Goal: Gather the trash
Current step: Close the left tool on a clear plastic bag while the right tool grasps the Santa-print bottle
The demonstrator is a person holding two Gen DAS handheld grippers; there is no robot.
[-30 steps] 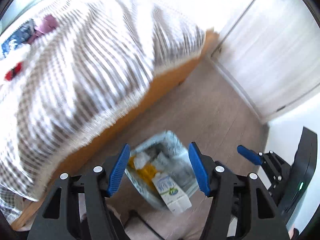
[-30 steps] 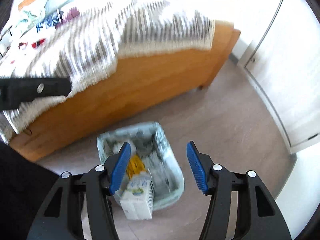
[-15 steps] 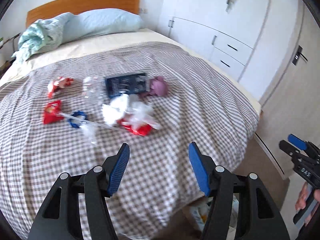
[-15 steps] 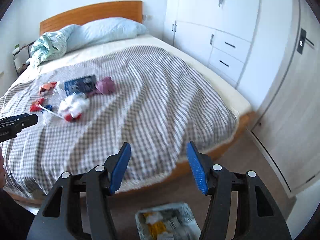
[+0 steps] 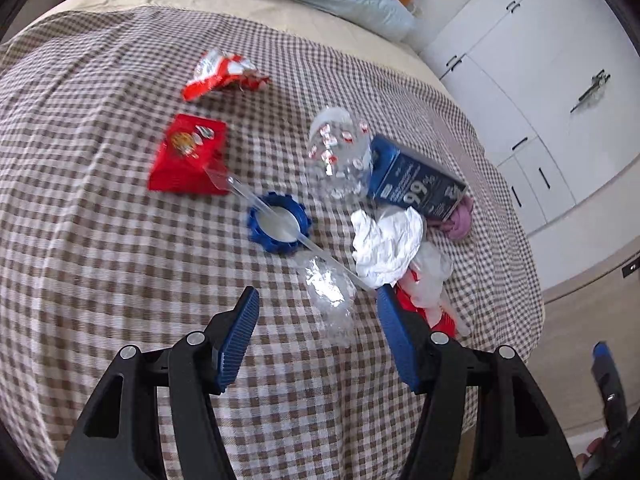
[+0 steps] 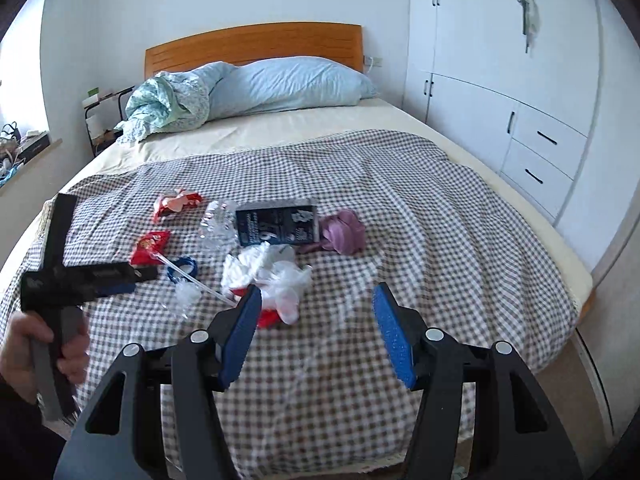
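Observation:
Trash lies on the checked bedspread (image 5: 100,248). There are two red snack wrappers (image 5: 188,152) (image 5: 222,74), a blue lid (image 5: 279,222) with a clear straw across it, a clear crushed bottle (image 5: 340,148), a dark blue carton (image 5: 416,182), crumpled white paper (image 5: 386,246) and clear crumpled plastic (image 5: 330,292). My left gripper (image 5: 316,312) is open and empty, just above the clear plastic. My right gripper (image 6: 316,312) is open and empty, over the bed's near end, right of the white paper (image 6: 264,272). The left gripper's body (image 6: 80,276) shows in the right wrist view.
A purple cloth (image 6: 344,232) lies by the carton (image 6: 278,226). A blue pillow (image 6: 296,84) and a bunched blanket (image 6: 164,104) sit at the wooden headboard (image 6: 256,44). White wardrobes (image 6: 500,80) line the right wall. A bedside shelf (image 6: 100,116) stands at the left.
Both grippers have swung up from the bin on the floor to the bed. The left gripper has moved in close over the trash. Both stay open and empty.

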